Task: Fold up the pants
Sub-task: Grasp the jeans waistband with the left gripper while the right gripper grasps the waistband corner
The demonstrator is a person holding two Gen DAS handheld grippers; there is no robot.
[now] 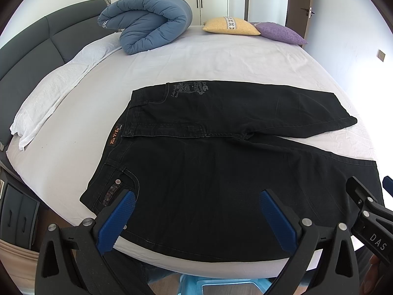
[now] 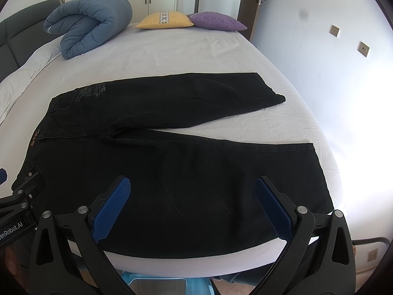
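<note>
Both tongs hang released with jaws spread wide, the left gripper [image 1: 197, 202] above the waist end and the right gripper [image 2: 192, 191] above the near leg, neither touching the black pants [image 1: 221, 162]. No fold looks made yet: they lie flat at the near edge of the bed [image 1: 221, 56], legs splayed apart. Long axis runs left to right, waistband left, hems right.

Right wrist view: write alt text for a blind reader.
Black pants lie flat on a white bed, legs spread to the right. The open right gripper hovers over the near leg; a rolled blue duvet lies beyond.
</note>
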